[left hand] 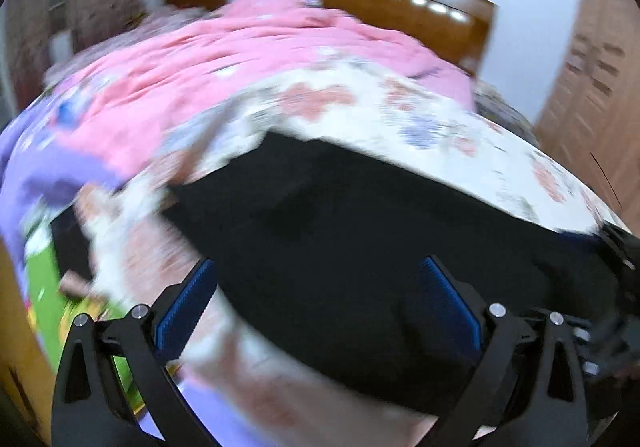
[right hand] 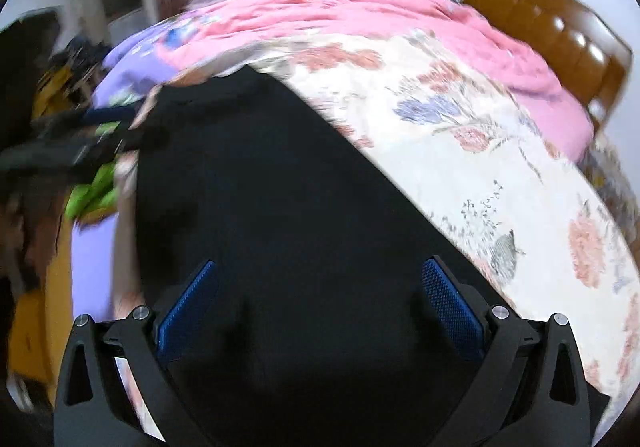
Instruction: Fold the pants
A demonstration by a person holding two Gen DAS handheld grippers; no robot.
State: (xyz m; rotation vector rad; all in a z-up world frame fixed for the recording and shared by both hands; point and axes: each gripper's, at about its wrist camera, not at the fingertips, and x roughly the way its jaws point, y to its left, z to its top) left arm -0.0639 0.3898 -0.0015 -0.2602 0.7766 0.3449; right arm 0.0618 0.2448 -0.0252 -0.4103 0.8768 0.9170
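both of my views are smeared with motion blur, so fine detail is hard to read. the black pants (left hand: 360,247) lie spread on the floral bedsheet (left hand: 440,119), filling the lower middle of each view; folds, waistband and leg ends blend into one dark mass and i cannot tell which end is which. my left gripper (left hand: 320,303) hangs over the pants' near edge with its blue pads (left hand: 184,311) set wide apart, nothing between them. my right gripper (right hand: 320,303) hangs over the dark cloth, likewise spread wide and holding nothing; whether either tool touches the fabric i cannot tell. in the right wrist view a dark blurred shape at the left edge seems to be my other tool, and it is too streaked to read. behind the pants a pink quilt (right hand: 360,19) is bunched against a wooden headboard (right hand: 560,27). purple and green fabric (right hand: 92,187) shows at the left, cut off by the frame.
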